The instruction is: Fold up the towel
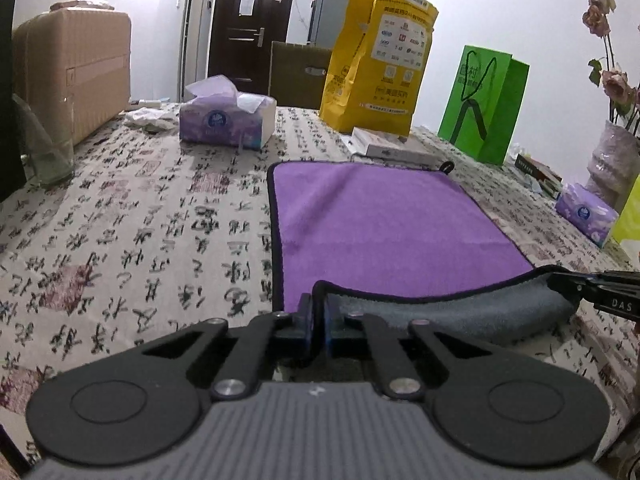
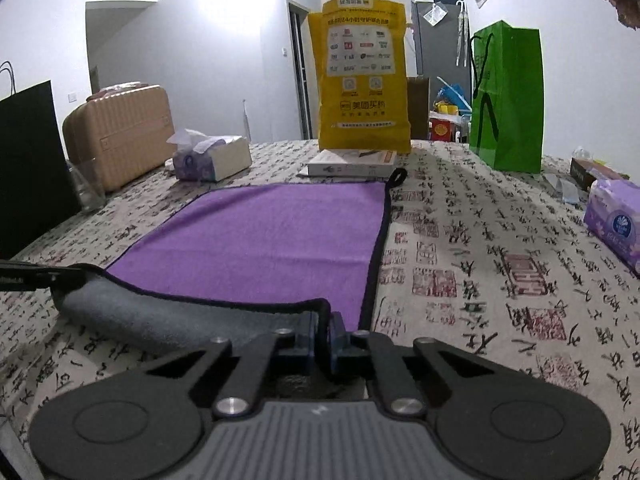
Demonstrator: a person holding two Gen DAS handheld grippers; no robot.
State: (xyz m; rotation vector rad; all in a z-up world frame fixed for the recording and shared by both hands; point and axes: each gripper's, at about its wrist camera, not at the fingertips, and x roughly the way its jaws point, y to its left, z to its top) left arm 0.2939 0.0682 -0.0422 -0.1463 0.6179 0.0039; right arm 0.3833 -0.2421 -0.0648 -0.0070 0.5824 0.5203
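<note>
A purple towel [image 1: 384, 224] with a black hem and grey underside lies on the patterned tablecloth; it also shows in the right wrist view [image 2: 272, 240]. My left gripper [image 1: 319, 316] is shut on the towel's near left corner. My right gripper [image 2: 324, 332] is shut on the near right corner. The near edge is lifted and curled over, showing the grey underside [image 1: 472, 312] between the two grippers. The right gripper's tip shows at the right edge of the left wrist view [image 1: 592, 288]. The far edge with its hanging loop [image 2: 398, 178] lies flat.
A yellow bag [image 1: 380, 60], a green bag [image 1: 484, 104] and a flat white box [image 1: 392, 146] stand beyond the towel. A tissue box [image 1: 228, 116] sits at far left, another [image 2: 616, 220] at right. A beige suitcase [image 1: 76, 68], a glass [image 1: 44, 148] and a flower vase [image 1: 612, 160] line the sides.
</note>
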